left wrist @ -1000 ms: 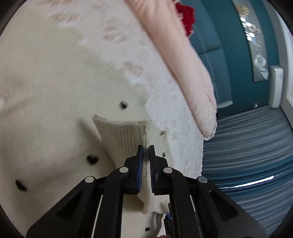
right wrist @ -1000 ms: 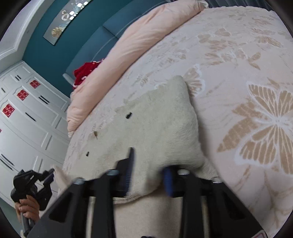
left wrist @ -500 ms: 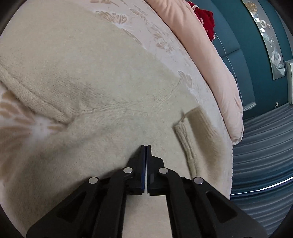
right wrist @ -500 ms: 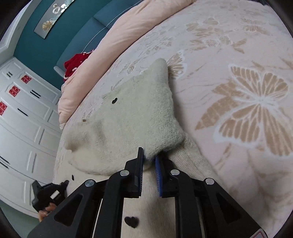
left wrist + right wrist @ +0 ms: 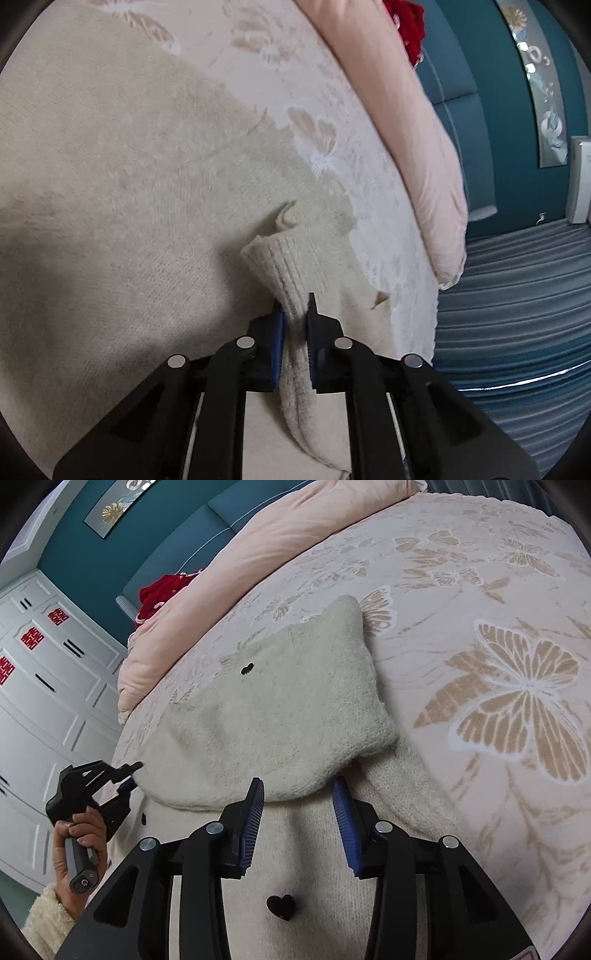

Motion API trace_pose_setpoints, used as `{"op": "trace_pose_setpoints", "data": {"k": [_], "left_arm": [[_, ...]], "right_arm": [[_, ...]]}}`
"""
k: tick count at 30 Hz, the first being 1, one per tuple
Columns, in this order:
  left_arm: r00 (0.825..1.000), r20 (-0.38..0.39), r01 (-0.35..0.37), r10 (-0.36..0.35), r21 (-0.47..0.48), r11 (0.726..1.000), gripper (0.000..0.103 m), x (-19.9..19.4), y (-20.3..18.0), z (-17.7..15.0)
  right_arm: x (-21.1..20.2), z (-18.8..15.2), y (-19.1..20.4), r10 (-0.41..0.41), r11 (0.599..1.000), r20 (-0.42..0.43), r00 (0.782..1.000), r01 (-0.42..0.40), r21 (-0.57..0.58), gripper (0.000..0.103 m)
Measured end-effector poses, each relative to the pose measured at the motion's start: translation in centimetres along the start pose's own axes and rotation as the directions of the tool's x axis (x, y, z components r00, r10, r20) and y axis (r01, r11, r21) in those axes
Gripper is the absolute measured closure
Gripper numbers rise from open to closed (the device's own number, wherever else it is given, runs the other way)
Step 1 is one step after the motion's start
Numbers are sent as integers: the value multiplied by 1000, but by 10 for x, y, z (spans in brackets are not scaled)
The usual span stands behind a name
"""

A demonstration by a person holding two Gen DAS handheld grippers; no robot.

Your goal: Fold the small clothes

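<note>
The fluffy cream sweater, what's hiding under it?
Under the fluffy cream knit sweater lies the pale butterfly-patterned bedspread, showing around its edges. Whatever lies beneath its folded middle is covered.

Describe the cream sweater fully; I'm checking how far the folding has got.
The cream sweater is a fuzzy knit dotted with small black hearts, lying on the butterfly-print bedspread. One part is folded over the body. The left gripper pinches its ribbed cuff, lifting it slightly. The right gripper hovers open at the fold's edge.
</note>
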State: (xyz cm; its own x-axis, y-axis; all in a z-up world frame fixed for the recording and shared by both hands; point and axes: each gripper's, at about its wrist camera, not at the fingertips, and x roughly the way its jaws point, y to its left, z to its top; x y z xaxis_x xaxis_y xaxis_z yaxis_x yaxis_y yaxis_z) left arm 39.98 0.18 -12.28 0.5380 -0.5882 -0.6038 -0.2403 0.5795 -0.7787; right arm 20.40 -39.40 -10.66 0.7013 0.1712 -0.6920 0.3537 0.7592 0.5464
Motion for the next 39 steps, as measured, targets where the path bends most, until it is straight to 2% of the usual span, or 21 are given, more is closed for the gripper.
{"op": "trace_pose_setpoints", "data": {"k": [2, 4, 6, 8, 11, 14, 16, 17, 19, 21, 23, 25, 26, 27, 29, 33, 34, 36, 37, 38, 39], "left_arm": [[997, 76, 4, -11, 89, 996, 94, -31, -9, -1], [996, 87, -8, -2, 113, 994, 93, -46, 0, -1], [996, 46, -87, 82, 117, 989, 93, -35, 17, -3], [989, -6, -145, 146, 77, 986, 93, -19, 35, -5], [993, 16, -121, 120, 58, 991, 92, -22, 42, -9], [991, 25, -132, 130, 84, 988, 91, -25, 44, -14], [992, 23, -127, 125, 78, 989, 91, -26, 45, -15], [992, 20, -124, 123, 76, 989, 90, -30, 46, -19], [994, 12, -110, 110, 64, 992, 89, -42, 50, -21], [997, 31, -79, 77, 52, 996, 89, -69, 58, -17], [992, 113, -65, 58, 53, 997, 88, -113, 72, -3], [974, 198, -119, 112, 28, 992, 71, -161, 97, 18], [956, 244, -170, 166, -5, 985, 56, -184, 114, 30], [927, 295, -226, 232, -53, 973, 40, -208, 133, 44], [853, 366, -322, 371, -190, 928, 36, -256, 176, 73], [744, 419, -329, 521, -450, 830, 32, -329, 254, 121], [732, 417, -319, 540, -490, 811, 32, -338, 269, 130], [729, 428, -292, 534, -510, 809, 32, -346, 284, 145], [721, 425, -316, 547, -501, 806, 33, -345, 282, 152], [721, 427, -334, 546, -475, 814, 49, -341, 277, 158], [752, 425, -327, 504, -424, 845, 89, -334, 270, 164]], "right_arm": [[0, 6, 1, 15, 1000, 19, 1000, -15, 6, 64], [2, 12, 5, 28, 999, 33, 999, -27, -18, 73], [13, 13, 10, -35, 997, 15, 999, 35, -65, 94], [29, 11, 2, -103, 993, -36, 994, 100, -66, 96], [4, 9, 3, -72, 997, 19, 997, 72, 3, 96], [-25, 9, 29, -55, 995, 110, 992, 64, -82, 94], [-13, 16, 38, -68, 986, 83, 994, 79, -143, 94], [4, 19, 36, -122, 977, 43, 992, 128, -168, 94], [44, 18, 22, -262, 948, -75, 962, 243, -205, 101], [30, 15, 27, -235, 958, -35, 971, 225, -177, 95], [6, 6, 46, -188, 964, 1, 982, 185, -193, 88], [-18, -15, 64, -149, 960, 28, 988, 151, -234, 87], [-26, -27, 73, -136, 957, 25, 990, 138, -254, 84], [-33, -39, 80, -127, 955, 18, 992, 127, -268, 79], [-42, -68, 90, -124, 950, -16, 992, 114, -290, 77], [-51, -118, 108, -125, 950, -99, 987, 90, -300, 77], [-52, -128, 113, -122, 951, -114, 986, 83, -298, 77], [-53, -144, 121, -119, 954, -144, 982, 73, -291, 75], [-53, -149, 125, -117, 956, -160, 980, 68, -287, 74], [-53, -153, 127, -116, 957, -170, 979, 64, -283, 73], [-54, -156, 130, -117, 958, -174, 978, 65, -279, 72]]}}
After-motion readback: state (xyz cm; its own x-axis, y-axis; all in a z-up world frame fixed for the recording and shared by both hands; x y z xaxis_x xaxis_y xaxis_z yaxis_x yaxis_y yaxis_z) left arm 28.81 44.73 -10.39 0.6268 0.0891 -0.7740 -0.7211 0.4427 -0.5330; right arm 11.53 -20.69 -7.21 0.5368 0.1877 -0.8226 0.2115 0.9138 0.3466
